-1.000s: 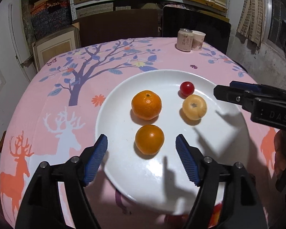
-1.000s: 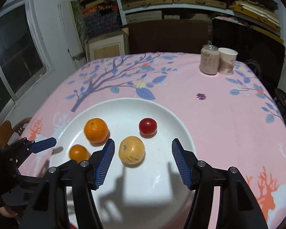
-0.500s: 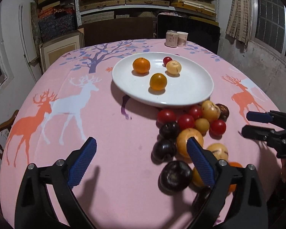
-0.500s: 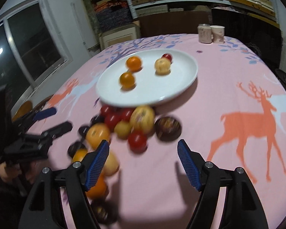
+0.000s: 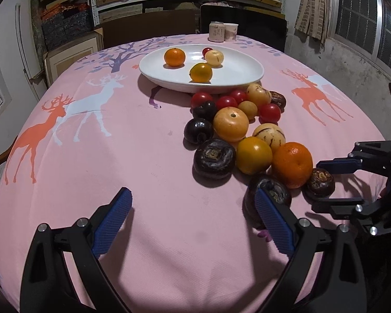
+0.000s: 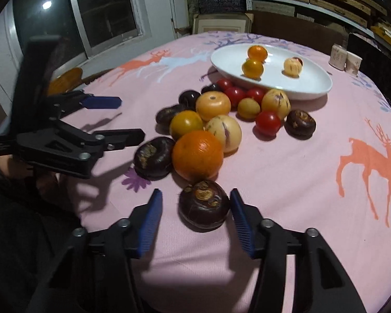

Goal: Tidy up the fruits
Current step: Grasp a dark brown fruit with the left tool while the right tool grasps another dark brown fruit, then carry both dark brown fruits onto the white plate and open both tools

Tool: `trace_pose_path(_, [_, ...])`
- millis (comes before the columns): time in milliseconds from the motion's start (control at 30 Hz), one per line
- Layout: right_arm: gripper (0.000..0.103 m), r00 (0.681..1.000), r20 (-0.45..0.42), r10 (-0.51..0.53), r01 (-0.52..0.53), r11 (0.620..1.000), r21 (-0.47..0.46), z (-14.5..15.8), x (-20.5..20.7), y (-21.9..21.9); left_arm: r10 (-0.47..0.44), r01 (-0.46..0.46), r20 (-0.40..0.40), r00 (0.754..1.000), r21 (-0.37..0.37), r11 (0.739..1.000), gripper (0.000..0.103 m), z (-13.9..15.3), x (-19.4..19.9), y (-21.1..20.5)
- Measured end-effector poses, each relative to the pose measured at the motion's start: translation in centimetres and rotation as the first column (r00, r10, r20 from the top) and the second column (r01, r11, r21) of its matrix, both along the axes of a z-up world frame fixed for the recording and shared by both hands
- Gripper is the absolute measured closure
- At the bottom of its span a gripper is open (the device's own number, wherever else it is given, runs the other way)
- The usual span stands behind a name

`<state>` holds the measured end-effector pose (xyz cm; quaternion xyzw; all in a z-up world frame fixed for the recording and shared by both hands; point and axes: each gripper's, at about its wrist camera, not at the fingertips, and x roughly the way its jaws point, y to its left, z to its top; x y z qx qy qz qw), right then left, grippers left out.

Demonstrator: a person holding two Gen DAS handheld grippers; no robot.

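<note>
Right claw agape around a dark fruit — left claw wide, empty.

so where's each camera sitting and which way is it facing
Left wrist view: rides the left tool, low over the pink tablecloth, looking along open blue pads toward the white plate; the right tool shows at the right edge.
Right wrist view: rides the right tool, whose open pads flank a dark brown fruit; the left tool and the person's hand show at left.
Shared: plate, fruit pile, big orange, that dark fruit.
</note>
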<state>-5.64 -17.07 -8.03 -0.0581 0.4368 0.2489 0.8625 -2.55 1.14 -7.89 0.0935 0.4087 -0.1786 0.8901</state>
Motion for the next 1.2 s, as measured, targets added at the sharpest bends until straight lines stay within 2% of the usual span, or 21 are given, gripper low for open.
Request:
trace_pose_path(33, [0.063, 1.000, -0.001, -0.016, 0.016, 1.000, -0.004, -0.2, 0.1, -0.1, -0.003, 0.003, 0.002, 1.000, 0.004, 1.000, 0.010, 0.0, -0.1, -0.1])
trace_pose_path(100, [0.063, 1.000, -0.012, -0.029, 0.029, 0.999, 0.026, -0.2, 0.2, -0.7, -0.011, 0.011, -0.001, 1.000, -0.001, 1.000, 0.010, 0.1, -0.2, -0.3])
trace_pose_path(233, [0.063, 0.999, -0.008, -0.045, 0.045, 0.999, 0.020, -0.1, 0.0, -1.1, -0.050, 0.050, 0.001, 0.999, 0.008, 0.999, 0.010, 0.2, -0.7, -1.1])
trace_pose_path(467, [0.063, 0.990, 0.026, -0.140, 0.139, 0.989, 0.054, 0.8, 0.5, -2.7, -0.166, 0.166, -0.010, 0.986, 0.000, 0.986, 0.011, -0.1, -1.6, -3.7])
trace_pose_path(533, [0.063, 0.986, 0.034, -0.161, 0.158, 0.985, 0.062, 1.1, 0.5, -3.1, -0.182, 0.183, -0.032, 0.983, 0.005, 0.983, 0.027, -0.6, -1.3, -4.7])
trace_pose_path(600, [0.063, 0.984, 0.041, -0.175, 0.172, 0.983, 0.067, 1.2, 0.4, -3.4, -0.181, 0.182, -0.061, 0.982, 0.011, 0.983, 0.034, -1.3, -0.8, -5.2])
trace_pose_path(667, [0.063, 0.982, 0.045, -0.183, 0.180, 0.981, 0.072, 1.3, 0.5, -3.5, -0.177, 0.177, -0.059, 0.982, -0.001, 0.984, 0.036, -1.5, -0.7, -5.3])
trace_pose_path(700, [0.063, 0.981, 0.045, -0.187, 0.183, 0.980, 0.073, 1.3, 0.5, -3.6, -0.183, 0.183, -0.059, 0.981, -0.002, 0.983, 0.043, -1.5, -0.7, -5.4])
trace_pose_path(733, [0.063, 0.981, 0.044, -0.190, 0.186, 0.980, 0.076, 1.3, 0.5, -3.8, -0.191, 0.191, -0.055, 0.980, -0.004, 0.982, 0.055, -1.4, -0.8, -5.5])
trace_pose_path(767, [0.063, 0.981, 0.042, -0.192, 0.188, 0.979, 0.078, 1.3, 0.6, -3.8, -0.205, 0.205, -0.051, 0.977, -0.008, 0.979, 0.061, -1.4, -1.0, -5.6])
trace_pose_path(933, [0.063, 0.979, 0.041, -0.200, 0.196, 0.977, 0.085, 1.4, 0.7, -3.9, -0.200, 0.198, -0.062, 0.978, -0.033, 0.980, 0.061, -1.4, -1.0, -5.2])
trace_pose_path(1200, [0.063, 0.978, 0.041, -0.205, 0.201, 0.975, 0.094, 1.6, 0.8, -4.1, -0.192, 0.190, -0.055, 0.980, -0.034, 0.981, 0.061, -1.1, -1.1, -4.8])
